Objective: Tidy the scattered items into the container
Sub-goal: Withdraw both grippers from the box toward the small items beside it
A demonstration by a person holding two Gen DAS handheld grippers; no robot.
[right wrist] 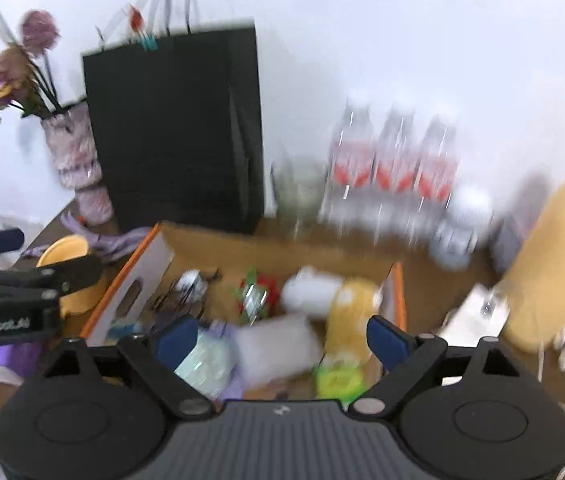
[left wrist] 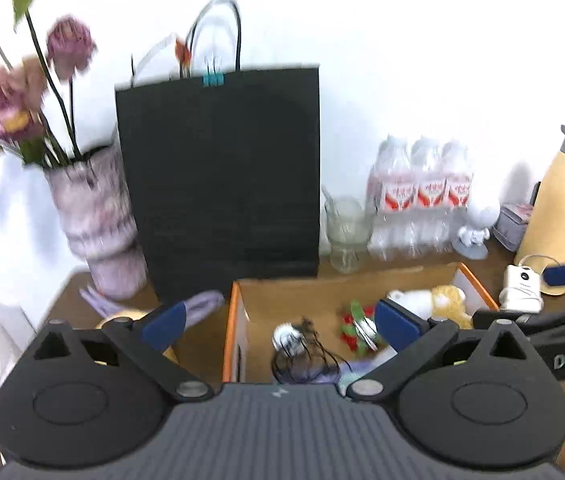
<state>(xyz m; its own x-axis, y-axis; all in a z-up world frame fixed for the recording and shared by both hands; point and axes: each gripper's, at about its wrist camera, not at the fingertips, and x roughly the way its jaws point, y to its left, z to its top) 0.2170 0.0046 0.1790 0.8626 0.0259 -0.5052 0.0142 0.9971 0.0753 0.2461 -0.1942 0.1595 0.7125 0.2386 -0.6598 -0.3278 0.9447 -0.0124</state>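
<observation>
An open cardboard box (left wrist: 234,320) with orange edges stands on the wooden table, in front of both grippers. It holds a white and yellow plush toy (left wrist: 434,300), a red and green trinket (left wrist: 356,322) and a black tangled cord (left wrist: 306,348). My left gripper (left wrist: 280,325) hangs open over the box's near left side with nothing between its fingers. In the right wrist view my right gripper (right wrist: 281,340) is open above the box (right wrist: 138,280), over a tissue pack (right wrist: 206,360), a white soft packet (right wrist: 278,344) and the plush toy (right wrist: 346,304). Both views are motion-blurred.
Behind the box stand a black paper bag (left wrist: 218,176), a vase of pink flowers (left wrist: 98,216), a glass (left wrist: 346,232) and a pack of water bottles (left wrist: 418,200). A yellow flask (left wrist: 558,200) and white device (left wrist: 522,284) are right. A yellow cup (right wrist: 70,264) and purple cloth (left wrist: 202,304) lie left.
</observation>
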